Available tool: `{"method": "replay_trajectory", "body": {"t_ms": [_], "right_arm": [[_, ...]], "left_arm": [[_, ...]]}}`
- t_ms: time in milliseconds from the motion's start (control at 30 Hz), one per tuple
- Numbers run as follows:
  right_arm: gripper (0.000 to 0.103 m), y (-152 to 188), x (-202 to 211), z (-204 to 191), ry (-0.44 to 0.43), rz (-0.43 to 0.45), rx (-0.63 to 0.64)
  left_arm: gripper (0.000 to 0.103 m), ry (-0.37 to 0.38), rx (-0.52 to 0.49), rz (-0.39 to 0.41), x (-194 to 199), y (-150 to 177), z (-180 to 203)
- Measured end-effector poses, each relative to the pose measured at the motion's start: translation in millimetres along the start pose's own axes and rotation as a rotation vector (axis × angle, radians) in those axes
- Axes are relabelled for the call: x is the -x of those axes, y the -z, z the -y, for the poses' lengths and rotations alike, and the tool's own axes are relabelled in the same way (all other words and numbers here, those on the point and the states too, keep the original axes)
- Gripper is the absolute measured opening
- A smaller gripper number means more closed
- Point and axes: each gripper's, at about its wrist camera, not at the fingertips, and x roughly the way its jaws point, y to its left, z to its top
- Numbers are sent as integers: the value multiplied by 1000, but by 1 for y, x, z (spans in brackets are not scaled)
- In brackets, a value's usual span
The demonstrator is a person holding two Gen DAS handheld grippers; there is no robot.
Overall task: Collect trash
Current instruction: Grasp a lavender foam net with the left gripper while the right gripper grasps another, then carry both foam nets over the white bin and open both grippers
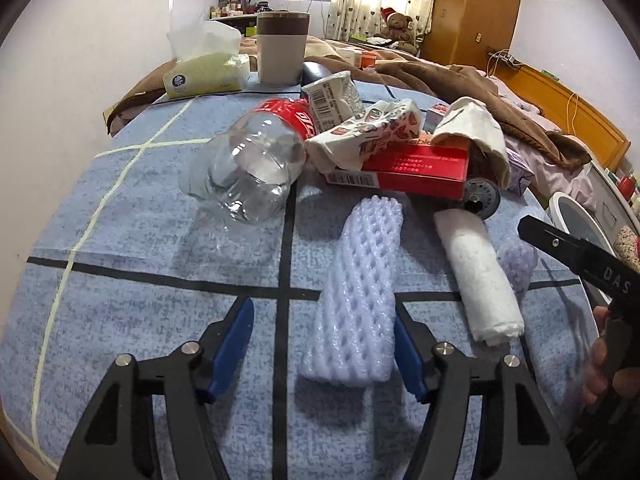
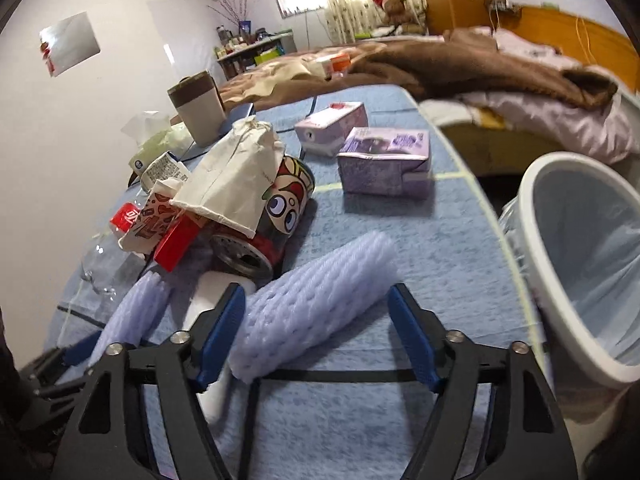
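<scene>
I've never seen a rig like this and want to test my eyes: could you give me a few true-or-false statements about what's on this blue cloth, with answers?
1. The clear plastic bottle lies on its side. True.
2. The left gripper is clamped shut on the foam net sleeve. False: its jaws are open, and the sleeve lies between them on the cloth.
3. A white bin with a liner stands to the right of the table. True.
4. The right gripper is empty of anything between its fingers. False: another foam sleeve lies between its open fingers.
</scene>
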Motion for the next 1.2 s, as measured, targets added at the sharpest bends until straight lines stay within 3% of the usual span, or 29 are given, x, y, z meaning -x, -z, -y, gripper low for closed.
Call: {"method": "replay_trajectory", "body": {"t_ms": [100,300,500,600,833,1200], "right_arm": [[72,-3,-5,-3,11,-8,1],[56,-5,-13,-8,23,-34,9],[33,-10,-13,0,12,-23,-5],[16,-11,-10,0,13,-4,8],[14,-11,-4,3,-20,13,11],[13,-17,30,13,-37,101,14]], "left_arm": [[61,3,9,-7,-3,-6,-4],[47,27,5,-10,-6,-12,-3],[33,76,-6,-19,-12,-19,5],[30,101,8,-16,-12,-20,6],[29,131,38,6,-3,-21,9],[29,167,-21,88,30,-34,38]]}}
